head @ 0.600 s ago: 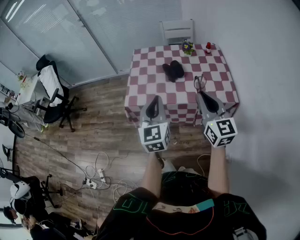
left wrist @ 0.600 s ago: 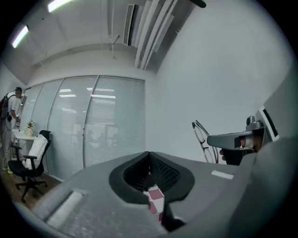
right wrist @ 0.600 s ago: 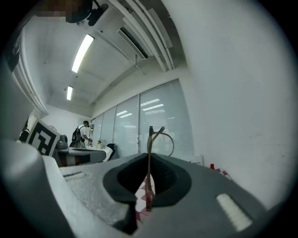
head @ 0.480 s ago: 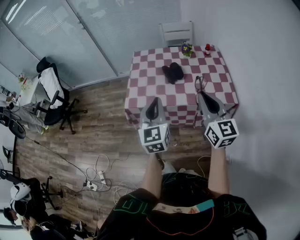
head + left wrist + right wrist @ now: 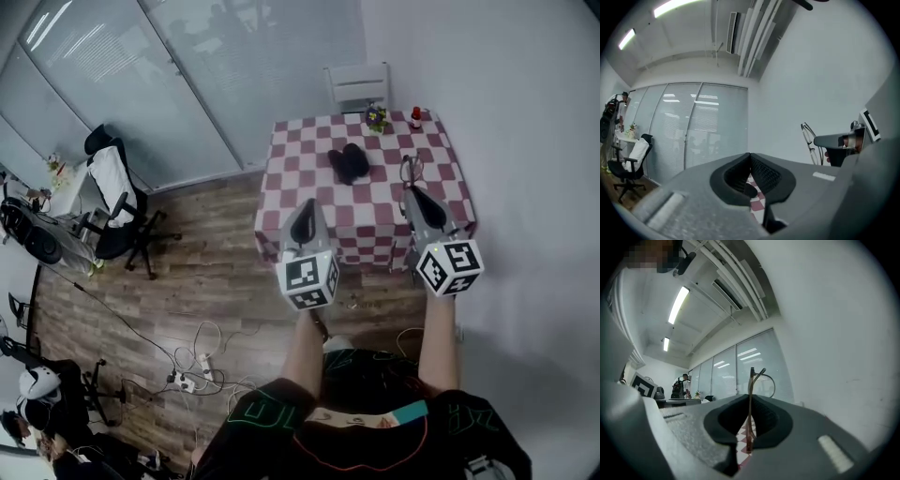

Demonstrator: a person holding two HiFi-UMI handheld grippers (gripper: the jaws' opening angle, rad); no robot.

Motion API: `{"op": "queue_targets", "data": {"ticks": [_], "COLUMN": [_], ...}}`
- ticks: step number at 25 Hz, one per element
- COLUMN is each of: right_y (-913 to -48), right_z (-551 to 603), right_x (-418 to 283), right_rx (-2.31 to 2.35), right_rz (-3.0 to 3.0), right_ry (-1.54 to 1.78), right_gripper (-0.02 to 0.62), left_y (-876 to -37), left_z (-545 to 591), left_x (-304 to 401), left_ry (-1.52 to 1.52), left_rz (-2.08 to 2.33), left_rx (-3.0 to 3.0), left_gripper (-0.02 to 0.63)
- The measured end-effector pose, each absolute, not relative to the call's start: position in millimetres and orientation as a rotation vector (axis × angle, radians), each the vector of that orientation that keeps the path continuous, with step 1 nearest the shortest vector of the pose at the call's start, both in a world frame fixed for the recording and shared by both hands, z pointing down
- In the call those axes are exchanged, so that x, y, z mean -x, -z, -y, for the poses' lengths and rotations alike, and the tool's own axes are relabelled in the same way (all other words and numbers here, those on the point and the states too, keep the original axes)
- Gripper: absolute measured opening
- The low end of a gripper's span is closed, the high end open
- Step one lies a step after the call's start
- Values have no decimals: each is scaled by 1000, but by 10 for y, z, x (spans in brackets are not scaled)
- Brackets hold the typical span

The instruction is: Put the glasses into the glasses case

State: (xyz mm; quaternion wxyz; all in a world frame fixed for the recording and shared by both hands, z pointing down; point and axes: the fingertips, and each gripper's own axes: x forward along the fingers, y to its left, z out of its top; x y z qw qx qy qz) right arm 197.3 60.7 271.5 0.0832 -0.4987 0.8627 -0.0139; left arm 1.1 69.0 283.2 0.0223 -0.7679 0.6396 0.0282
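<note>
One pair of glasses [image 5: 750, 380] is pinched on edge between the fingers of the right gripper [image 5: 411, 189]. Its long axis runs along the fingers and points away from the person, over the right part of the chequered surface [image 5: 375, 211]. Near it, to the left, the black glasses case [image 5: 349, 161] lies on the surface. The left gripper [image 5: 750, 158] hovers over the near edge, fingers pressed together with nothing between them.

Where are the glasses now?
The glasses are clamped in the right gripper, held over the right side of the checkered table in the head view, right of the black glasses case.
</note>
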Motion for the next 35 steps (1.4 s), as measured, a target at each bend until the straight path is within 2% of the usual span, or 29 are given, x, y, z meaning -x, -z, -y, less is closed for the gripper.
{"op": "queue_targets", "data": {"ticks": [13,28,35], "right_y": [-2351,-2692,-2877], "right_z": [-508,-207,93], "right_x": [-2023,-2305,-2103], "right_rx": [1406,1519,1506], "right_rz": [-2528,-2508,-2550], "right_ry": [8,86,137], "right_gripper": [20,20,20], "left_y": [-2463,-2750,-2938], "left_z": [-698,-260,14], "left_x": [40,-162,-43], "left_ry": [-17,-49,-27], "left_rz": [-1918,-1909,-1928], "left_rx": [2291,2368,2409], "left_gripper": [8,8,8]}}
